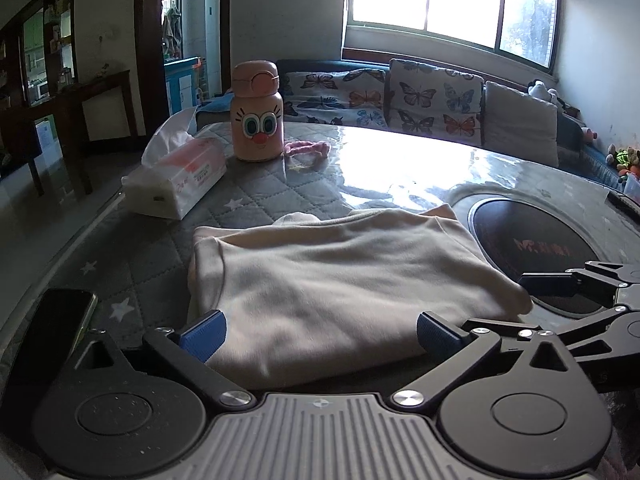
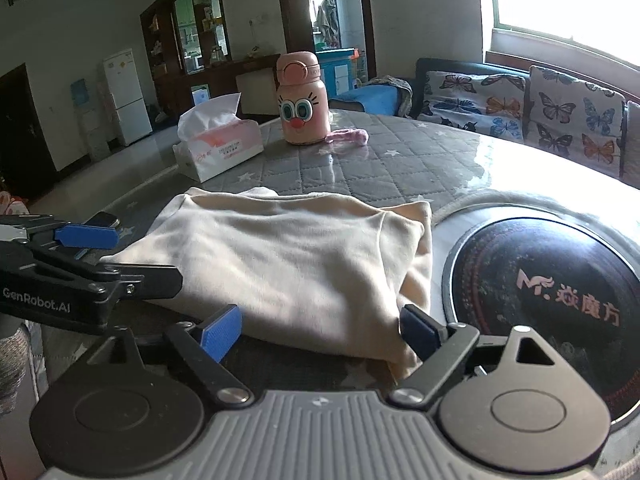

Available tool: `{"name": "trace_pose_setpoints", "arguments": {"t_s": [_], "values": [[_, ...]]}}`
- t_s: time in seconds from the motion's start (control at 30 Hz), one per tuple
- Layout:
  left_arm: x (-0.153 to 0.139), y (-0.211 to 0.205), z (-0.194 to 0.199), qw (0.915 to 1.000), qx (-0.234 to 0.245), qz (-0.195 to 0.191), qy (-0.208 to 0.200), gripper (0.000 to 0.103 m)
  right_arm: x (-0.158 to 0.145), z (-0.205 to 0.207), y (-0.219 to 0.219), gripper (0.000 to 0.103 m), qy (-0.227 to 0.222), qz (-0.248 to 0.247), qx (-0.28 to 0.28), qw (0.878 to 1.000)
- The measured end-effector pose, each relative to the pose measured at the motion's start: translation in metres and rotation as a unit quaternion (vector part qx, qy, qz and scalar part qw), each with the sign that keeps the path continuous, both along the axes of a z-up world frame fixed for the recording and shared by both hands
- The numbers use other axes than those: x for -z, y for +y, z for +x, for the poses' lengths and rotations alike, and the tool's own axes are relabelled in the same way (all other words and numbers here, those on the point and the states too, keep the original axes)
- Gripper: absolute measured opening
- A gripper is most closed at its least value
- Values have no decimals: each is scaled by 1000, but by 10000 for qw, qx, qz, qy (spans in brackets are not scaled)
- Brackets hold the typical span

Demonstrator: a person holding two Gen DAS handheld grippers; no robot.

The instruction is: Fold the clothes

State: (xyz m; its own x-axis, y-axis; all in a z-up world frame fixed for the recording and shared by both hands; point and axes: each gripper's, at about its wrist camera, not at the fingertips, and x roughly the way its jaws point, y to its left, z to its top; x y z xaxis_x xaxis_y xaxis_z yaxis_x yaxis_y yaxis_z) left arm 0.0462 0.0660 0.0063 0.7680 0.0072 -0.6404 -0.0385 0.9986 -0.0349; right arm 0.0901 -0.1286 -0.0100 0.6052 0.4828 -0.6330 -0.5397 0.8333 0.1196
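A folded cream garment (image 1: 340, 280) (image 2: 280, 256) lies flat on the grey quilted table cover (image 1: 256, 208). My left gripper (image 1: 320, 336) stands open at the garment's near edge, with its blue pads wide apart on either side of the cloth and not pressing it. My right gripper (image 2: 320, 334) is open in the same way at the garment's near right corner. In the left wrist view, one of the right gripper's black fingers (image 1: 548, 282) shows by the garment's right edge. The left gripper (image 2: 140, 258) shows at the left of the right wrist view.
A tissue box (image 1: 180, 176) (image 2: 218, 148), a pink cartoon-face bottle (image 1: 258, 112) (image 2: 302, 100) and a pink hair band (image 1: 306, 148) stand beyond the garment. A phone (image 1: 60, 328) lies at its left. A round black cooktop (image 2: 540, 292) is set in the table at its right. A sofa with butterfly cushions (image 1: 432, 96) stands behind.
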Motion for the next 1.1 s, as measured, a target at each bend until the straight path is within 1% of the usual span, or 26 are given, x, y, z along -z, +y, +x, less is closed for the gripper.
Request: {"name": "trace_pose_setpoints", "arguments": {"t_s": [0.07,0.17,0.53,0.77,1.1], "values": [[0,-2,-4,10000,2,0,-25,103,0,-4,-3,95,-26,10,49,10000],[2,-7,-13,10000,9,19,-28,103,3,-8,-7,97,13,56,82,9999],[3,-23,-29,9998,26,178,-17,103,8,-24,-19,98,31,58,150,9999],[7,-25,-36,9997,-52,227,52,103,11,-32,-23,103,-9,-13,227,9997],[13,-30,-47,9993,-146,339,96,103,11,-40,-28,103,-54,-61,276,9996]]}}
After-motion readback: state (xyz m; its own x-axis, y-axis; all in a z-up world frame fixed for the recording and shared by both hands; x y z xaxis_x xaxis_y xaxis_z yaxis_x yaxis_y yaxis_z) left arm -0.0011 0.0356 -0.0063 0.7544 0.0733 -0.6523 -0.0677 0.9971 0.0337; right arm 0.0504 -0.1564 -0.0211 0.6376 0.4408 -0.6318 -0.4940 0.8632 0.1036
